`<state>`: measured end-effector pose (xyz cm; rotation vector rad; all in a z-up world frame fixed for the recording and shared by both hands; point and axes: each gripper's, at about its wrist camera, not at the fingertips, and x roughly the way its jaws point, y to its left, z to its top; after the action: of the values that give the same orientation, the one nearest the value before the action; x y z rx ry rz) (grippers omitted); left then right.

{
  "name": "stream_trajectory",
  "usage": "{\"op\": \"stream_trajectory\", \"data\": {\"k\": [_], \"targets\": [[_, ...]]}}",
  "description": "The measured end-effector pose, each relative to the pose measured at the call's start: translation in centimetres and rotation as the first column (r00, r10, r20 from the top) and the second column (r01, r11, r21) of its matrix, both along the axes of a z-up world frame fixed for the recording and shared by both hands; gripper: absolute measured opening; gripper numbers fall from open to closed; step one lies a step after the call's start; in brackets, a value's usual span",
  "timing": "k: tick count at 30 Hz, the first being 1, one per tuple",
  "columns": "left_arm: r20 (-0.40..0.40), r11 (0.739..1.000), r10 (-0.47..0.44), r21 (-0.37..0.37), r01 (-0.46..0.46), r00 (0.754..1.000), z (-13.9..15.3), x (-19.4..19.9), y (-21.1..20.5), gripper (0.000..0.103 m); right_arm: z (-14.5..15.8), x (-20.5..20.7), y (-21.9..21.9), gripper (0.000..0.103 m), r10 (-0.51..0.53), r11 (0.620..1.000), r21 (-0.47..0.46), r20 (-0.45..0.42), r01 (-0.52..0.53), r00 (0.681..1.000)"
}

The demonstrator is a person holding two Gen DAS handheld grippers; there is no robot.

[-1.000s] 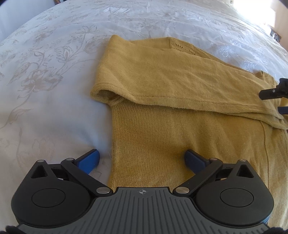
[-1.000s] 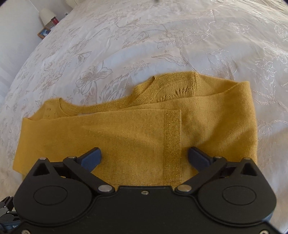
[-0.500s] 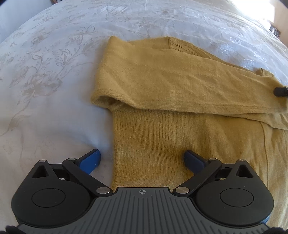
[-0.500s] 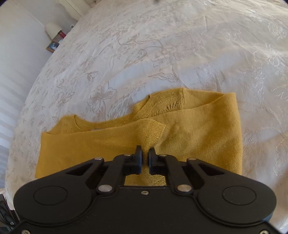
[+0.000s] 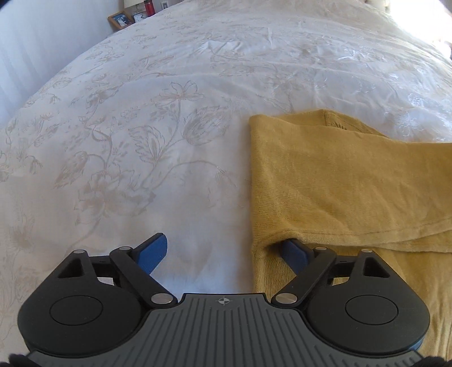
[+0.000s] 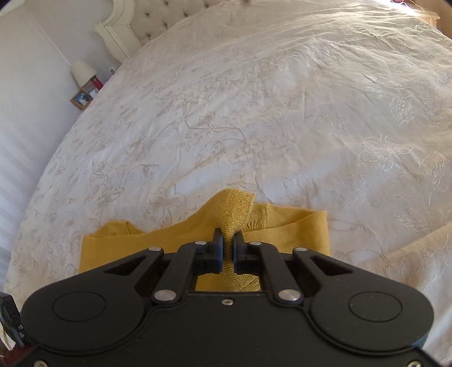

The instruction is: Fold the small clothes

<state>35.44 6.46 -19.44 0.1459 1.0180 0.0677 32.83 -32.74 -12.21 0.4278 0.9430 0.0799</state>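
A mustard-yellow knit sweater [image 5: 353, 180] lies on the white floral bedspread [image 5: 169, 127], its sleeve folded across the body. My left gripper [image 5: 226, 251] is open at the sweater's left edge; its right finger [image 5: 295, 252] is tucked under the folded sleeve's fold and its left finger [image 5: 152, 251] rests on bare bedspread. My right gripper [image 6: 228, 242] is shut on the sleeve cuff [image 6: 236, 209] and holds it lifted above the rest of the sweater [image 6: 118, 242].
A nightstand with a lamp [image 6: 82, 72], a red bottle [image 6: 96, 83] and a framed photo [image 6: 81, 98] stands beyond the bed's far left edge. A tufted headboard [image 6: 169, 17] is at the back. The bedspread [image 6: 282, 113] stretches wide around the sweater.
My right gripper closed on the sleeve cuff and lifted it up. My left gripper shifted left, so its right finger now sits under the sleeve fold at the sweater's edge.
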Motion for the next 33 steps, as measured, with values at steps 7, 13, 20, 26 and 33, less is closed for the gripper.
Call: {"op": "stream_trajectory", "data": {"k": [7,13,20,26,33], "targets": [[-0.029,0.999,-0.043,0.031,0.044,0.999,-0.9,-0.3,1.5,0.090,-3.5,-0.4,-1.2,0.012,-0.070,0.993,-0.105,-0.159,0.054,0.985],[-0.041,0.999,-0.054,0.001,0.054,0.998,0.0,-0.5,2.2,0.089,-5.2,-1.5,-1.7,0.029,-0.111,0.979,-0.193,-0.195,0.073,0.974],[0.125,0.995,-0.098,0.023,0.096,0.987,4.9,-2.1,0.1,0.088,-2.8,-3.0,-0.5,0.039,-0.113,0.955,-0.286,-0.086,0.084,0.990],[0.212,0.989,-0.144,0.005,0.146,0.967,6.9,-0.5,-3.1,0.088,-2.1,-1.7,3.5,0.040,0.011,0.976,-0.216,-0.042,-0.020,0.999],[0.145,0.974,-0.225,0.008,0.226,0.964,4.0,3.7,-7.6,0.088,-3.3,1.7,9.1,0.047,0.096,0.981,-0.164,-0.033,-0.101,0.995]]}}
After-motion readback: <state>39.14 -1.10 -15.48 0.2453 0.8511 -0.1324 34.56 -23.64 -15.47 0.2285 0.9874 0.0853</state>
